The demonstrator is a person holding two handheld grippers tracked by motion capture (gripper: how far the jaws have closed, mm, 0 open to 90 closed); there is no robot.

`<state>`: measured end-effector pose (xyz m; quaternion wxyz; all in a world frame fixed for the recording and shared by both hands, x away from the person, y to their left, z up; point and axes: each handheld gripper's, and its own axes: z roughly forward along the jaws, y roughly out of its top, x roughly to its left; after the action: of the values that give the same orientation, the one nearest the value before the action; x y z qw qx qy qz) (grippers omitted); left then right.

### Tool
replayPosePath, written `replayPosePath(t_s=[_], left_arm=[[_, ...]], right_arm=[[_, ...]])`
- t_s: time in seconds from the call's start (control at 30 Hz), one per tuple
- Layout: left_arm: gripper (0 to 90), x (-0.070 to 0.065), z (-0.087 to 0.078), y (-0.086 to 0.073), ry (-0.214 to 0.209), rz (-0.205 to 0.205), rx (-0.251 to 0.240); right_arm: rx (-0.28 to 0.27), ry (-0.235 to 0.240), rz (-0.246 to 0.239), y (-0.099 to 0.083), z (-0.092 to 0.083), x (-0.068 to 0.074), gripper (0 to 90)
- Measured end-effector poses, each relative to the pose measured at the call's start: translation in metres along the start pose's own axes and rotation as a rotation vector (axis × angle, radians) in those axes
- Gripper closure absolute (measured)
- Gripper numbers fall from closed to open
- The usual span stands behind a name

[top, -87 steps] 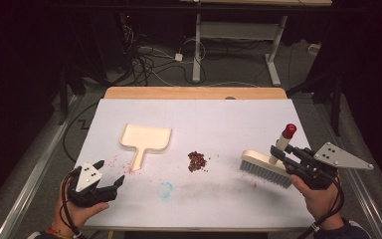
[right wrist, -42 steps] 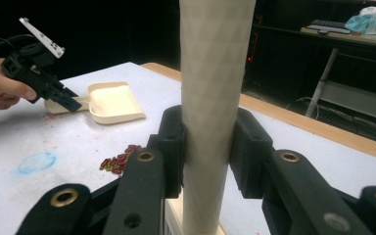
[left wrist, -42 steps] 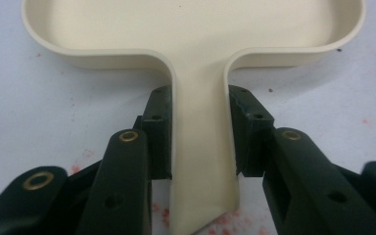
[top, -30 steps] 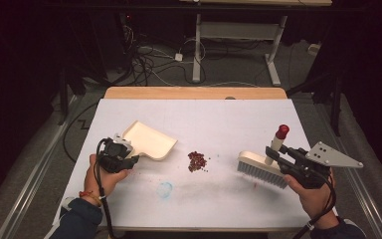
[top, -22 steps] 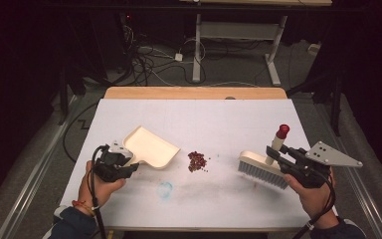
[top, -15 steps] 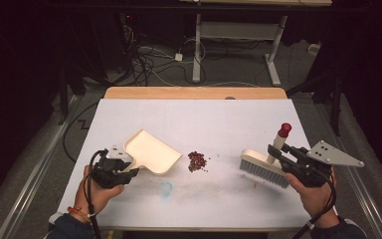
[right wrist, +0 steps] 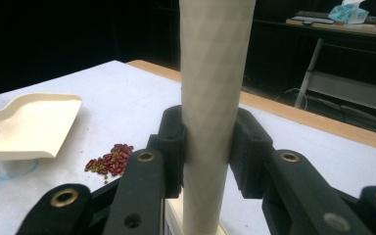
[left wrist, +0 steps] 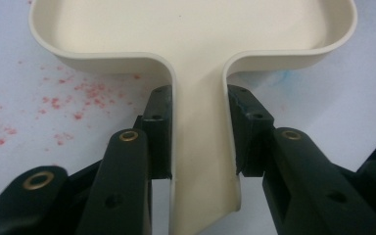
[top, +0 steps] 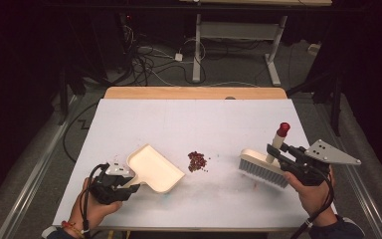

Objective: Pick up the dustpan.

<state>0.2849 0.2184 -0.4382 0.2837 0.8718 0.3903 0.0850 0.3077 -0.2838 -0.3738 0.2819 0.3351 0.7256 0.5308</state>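
Note:
A cream dustpan (top: 154, 169) lies on the white table (top: 204, 124) left of centre, its mouth turned toward a small pile of red beans (top: 197, 161). My left gripper (top: 132, 188) is shut on the dustpan's handle (left wrist: 203, 147), one jaw on each side. To the right of the beans a cream brush (top: 262, 168) with a red-tipped handle (top: 280, 133) rests bristles down. My right gripper (top: 273, 152) is shut on that handle (right wrist: 213, 98). The right gripper view shows the beans (right wrist: 108, 160) and the dustpan (right wrist: 27, 125) farther off.
Red specks and a faint blue smear (left wrist: 54, 98) mark the table beside the dustpan. A wooden strip (top: 194, 92) edges the table's far side. Beyond it stand desk legs and cables (top: 189, 47) on a dark floor.
My left gripper has come from the near left corner, taken the dustpan's handle, and swung the pan toward the beans and the near edge. The right gripper and brush have barely moved.

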Motion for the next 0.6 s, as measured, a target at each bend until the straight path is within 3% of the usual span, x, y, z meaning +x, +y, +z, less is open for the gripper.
replayPosePath(t_s=[0.17, 0.47, 0.6], left_arm=[[64.2, -0.002, 0.0, -0.004, -0.027, 0.018, 0.002], [64.2, -0.01, 0.016, -0.001, -0.025, 0.077, 0.036], [64.1, -0.01, 0.021, -0.001, -0.032, 0.081, 0.046]], right_arm=[[0.007, 0.0, -0.002, -0.001, 0.003, -0.001, 69.8], [0.018, -0.002, -0.001, -0.004, 0.011, 0.0, 69.8], [0.021, 0.001, -0.006, -0.004, 0.013, 0.0, 69.7]])
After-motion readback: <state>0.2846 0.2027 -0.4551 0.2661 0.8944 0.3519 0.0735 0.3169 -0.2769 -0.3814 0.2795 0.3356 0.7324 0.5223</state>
